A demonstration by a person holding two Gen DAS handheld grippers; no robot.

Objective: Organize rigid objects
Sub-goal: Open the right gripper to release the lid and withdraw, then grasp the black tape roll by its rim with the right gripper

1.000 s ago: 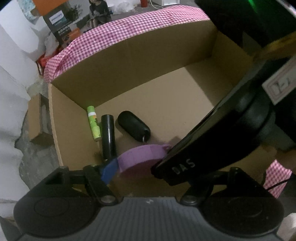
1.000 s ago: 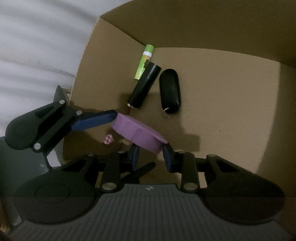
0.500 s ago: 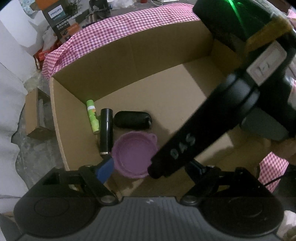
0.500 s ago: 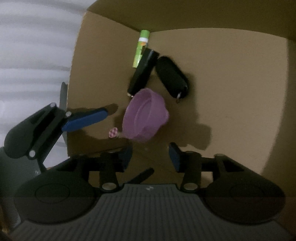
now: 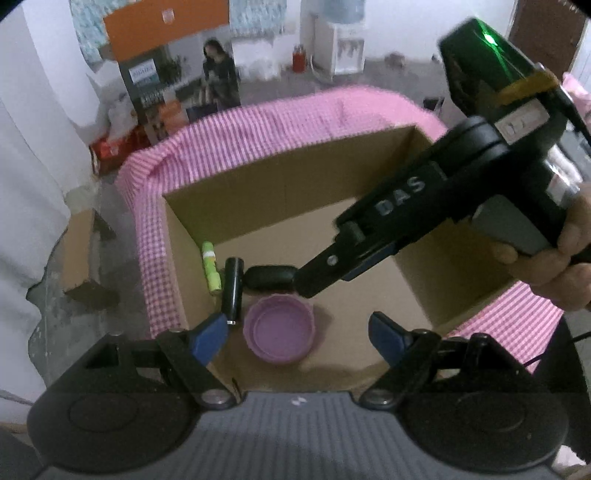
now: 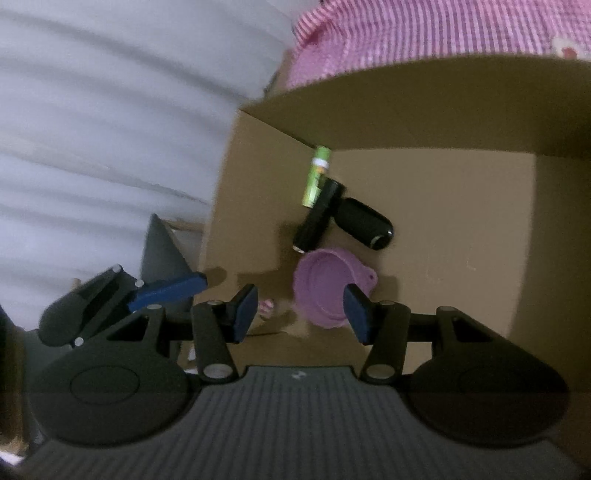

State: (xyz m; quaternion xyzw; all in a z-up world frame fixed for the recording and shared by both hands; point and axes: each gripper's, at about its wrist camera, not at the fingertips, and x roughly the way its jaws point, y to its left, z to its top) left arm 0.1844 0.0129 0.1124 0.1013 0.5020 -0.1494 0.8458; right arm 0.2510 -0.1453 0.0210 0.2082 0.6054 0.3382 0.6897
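A purple round lid [image 5: 280,338] [image 6: 325,291] lies hollow side up on the floor of a cardboard box [image 5: 295,192] [image 6: 424,110]. Beside it lie a black oval case [image 5: 271,277] [image 6: 365,221], a black cylinder [image 5: 232,290] [image 6: 319,218] and a green tube [image 5: 210,271] [image 6: 316,177], grouped near one corner. My left gripper [image 5: 297,336] hovers open above the lid, nothing between its pads. My right gripper [image 6: 301,314] is open too, above the lid and apart from it. In the left wrist view its black fingers [image 5: 321,273] reach in from the right and hide one end of the case.
The box stands on a pink checked cloth [image 5: 258,125] [image 6: 424,33]. A hand [image 5: 561,266] holds the right gripper at the right edge. Behind the table are stacked boxes, a water dispenser [image 5: 345,40] and a seated person [image 5: 218,74]. A white curtain [image 6: 110,110] hangs at the left.
A second ago my right gripper was shut on the purple lid; it opened and the lid dropped to the box floor. Both grippers have since risen out of the box.
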